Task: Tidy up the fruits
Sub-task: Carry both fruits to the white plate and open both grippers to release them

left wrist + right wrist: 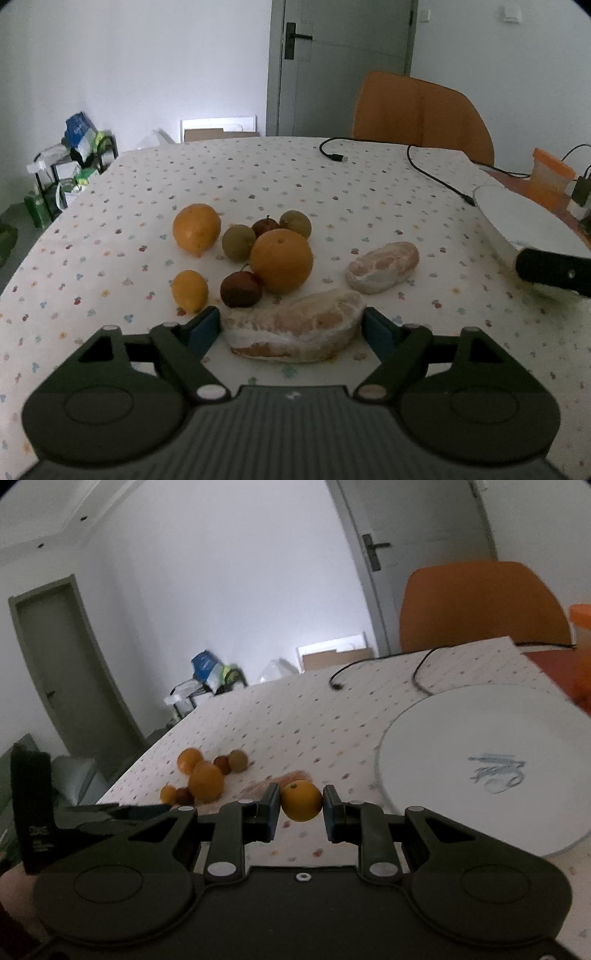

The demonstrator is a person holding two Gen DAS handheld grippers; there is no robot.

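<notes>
Left wrist view: my left tongs (291,326) are spread wide, blue pads either side of the near pomelo wedge (293,334), which lies on the desk (110,206). The pads look at or just off its two ends; I can't tell if they touch. No squeeze visible, nothing lifted.

Handling, my read: the wedge is peeled, membrane pale with pink flesh showing, so soft and a bit wet. Grip across the thick middle, light pressure, or it will crush or tear. The second wedge (384,266) sits apart to the right, same caveats.

Just behind: a fruit cluster. Big orange (281,260), firm, round, likely to roll. Dark red small fruit (241,290) touching it. Small yellow citrus (189,290) to the left, and a larger yellow-orange one (196,229) behind that. Two greenish-brown round fruits and another red one sit at the back, packed tight.

Right wrist view: my right tongs (301,806) are closed on a small orange (301,800), pinched at its widest point and held above the desk. Smooth, firm skin, so the grip looks solid. The white plate (480,738) is just right of it, nothing on it, likely the drop target.

Far: black cables, orange chair.
</notes>
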